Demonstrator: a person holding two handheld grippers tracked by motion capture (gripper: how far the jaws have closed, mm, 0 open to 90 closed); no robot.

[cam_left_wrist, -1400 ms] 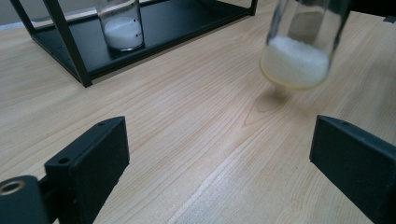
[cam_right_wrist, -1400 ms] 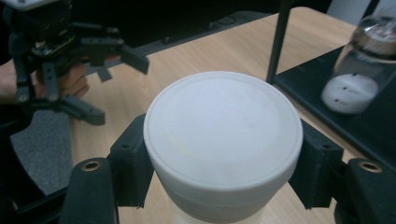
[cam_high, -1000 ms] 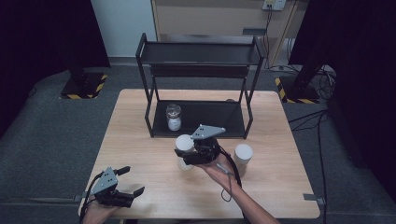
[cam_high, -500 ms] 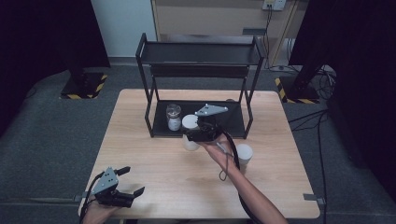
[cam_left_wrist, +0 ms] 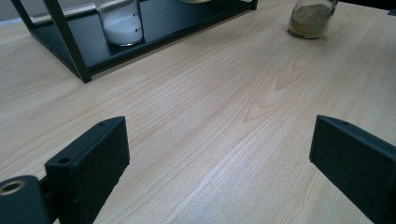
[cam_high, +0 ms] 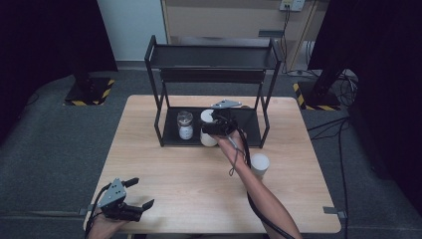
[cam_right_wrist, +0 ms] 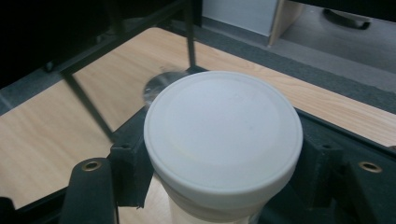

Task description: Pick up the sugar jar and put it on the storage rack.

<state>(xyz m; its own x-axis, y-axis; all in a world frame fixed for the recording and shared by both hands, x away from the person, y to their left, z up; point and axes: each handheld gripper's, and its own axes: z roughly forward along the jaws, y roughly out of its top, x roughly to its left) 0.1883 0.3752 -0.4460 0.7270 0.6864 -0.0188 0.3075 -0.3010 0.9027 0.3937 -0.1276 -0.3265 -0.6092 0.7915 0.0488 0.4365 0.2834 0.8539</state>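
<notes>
The white-lidded round jar (cam_right_wrist: 223,140) has a broad, flat, matte white lid with a rounded rim and a pale body below it; what it holds cannot be told. In the high view this jar (cam_high: 207,127) stands upright at the front edge of the bottom shelf of the black metal two-tier rack (cam_high: 211,57), just beside a small clear glass jar with white powder (cam_high: 185,125), which sits at its 9 o'clock.

The right gripper (cam_high: 215,128) is clamped on the white-lidded jar: in the right gripper view its black jaws press the jar's sides just under the lid, one at 9 o'clock and one at 3 o'clock. The jar sits squarely between them, its lid above the jaw tops.

At the jar's 4 o'clock, well apart on the light wooden table (cam_high: 164,164), stands a second white-lidded jar (cam_high: 259,164), which the left gripper view shows to hold tan powder (cam_left_wrist: 312,19).

The left gripper (cam_high: 135,196) rests near the table's near left corner, at the held jar's 7 o'clock, its jaws spread wide over bare wood with nothing between them.
</notes>
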